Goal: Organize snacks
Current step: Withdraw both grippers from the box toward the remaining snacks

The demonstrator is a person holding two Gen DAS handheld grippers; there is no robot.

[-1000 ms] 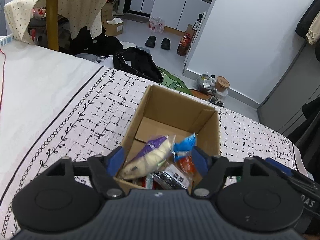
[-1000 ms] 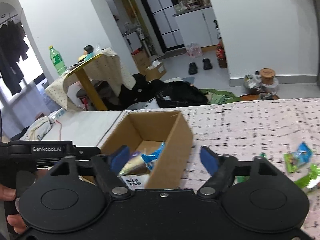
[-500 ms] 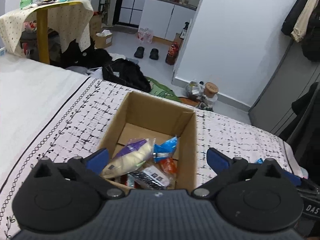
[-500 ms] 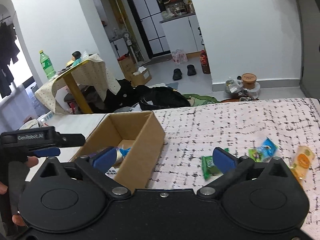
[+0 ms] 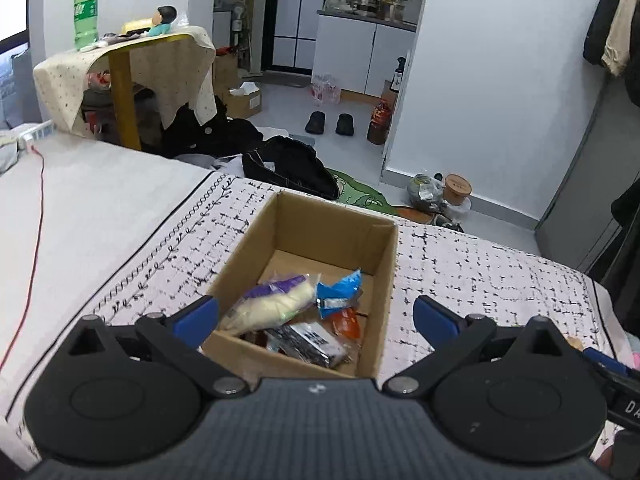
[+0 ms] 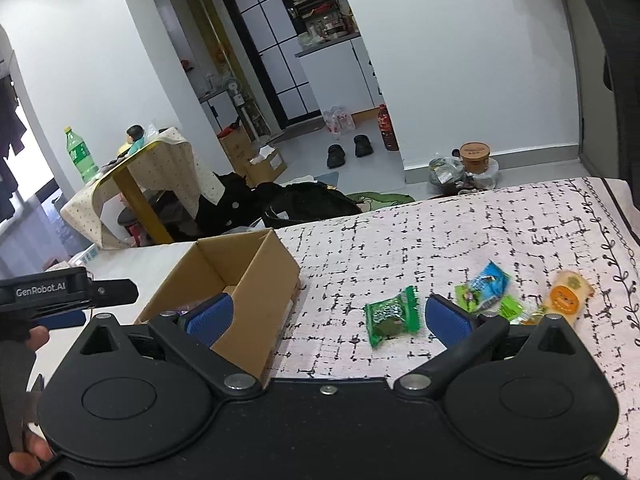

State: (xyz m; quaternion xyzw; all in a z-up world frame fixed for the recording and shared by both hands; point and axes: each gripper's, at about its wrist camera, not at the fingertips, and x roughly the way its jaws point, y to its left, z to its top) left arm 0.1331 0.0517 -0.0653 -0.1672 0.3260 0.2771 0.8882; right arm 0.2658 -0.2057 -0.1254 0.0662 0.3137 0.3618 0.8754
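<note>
An open cardboard box (image 5: 384, 256) stands on the patterned bed cover; it also shows in the right wrist view (image 6: 276, 276). Inside lie a purple-and-cream packet (image 5: 276, 300), a blue packet (image 5: 338, 290), an orange packet (image 5: 348, 322) and a black-and-white packet (image 5: 308, 340). My left gripper (image 5: 316, 314) is open and empty above the box's near edge. My right gripper (image 6: 328, 316) is open and empty, just right of the box. On the cover lie a green packet (image 6: 392, 316), a blue-green packet (image 6: 484, 286), a small green packet (image 6: 510, 308) and an orange packet (image 6: 566, 298).
The bed's far edge (image 5: 360, 208) drops to a floor with a black bag (image 5: 288, 168), slippers (image 5: 330, 123) and a tub (image 5: 456, 188). A draped side table (image 5: 132, 68) with a green bottle (image 5: 85, 12) stands at the left. A red cable (image 5: 38, 216) crosses the white sheet.
My left gripper opened wide and drew back from the box, leaving the purple-and-cream packet inside. My right gripper swung right, bringing the loose packets into view.
</note>
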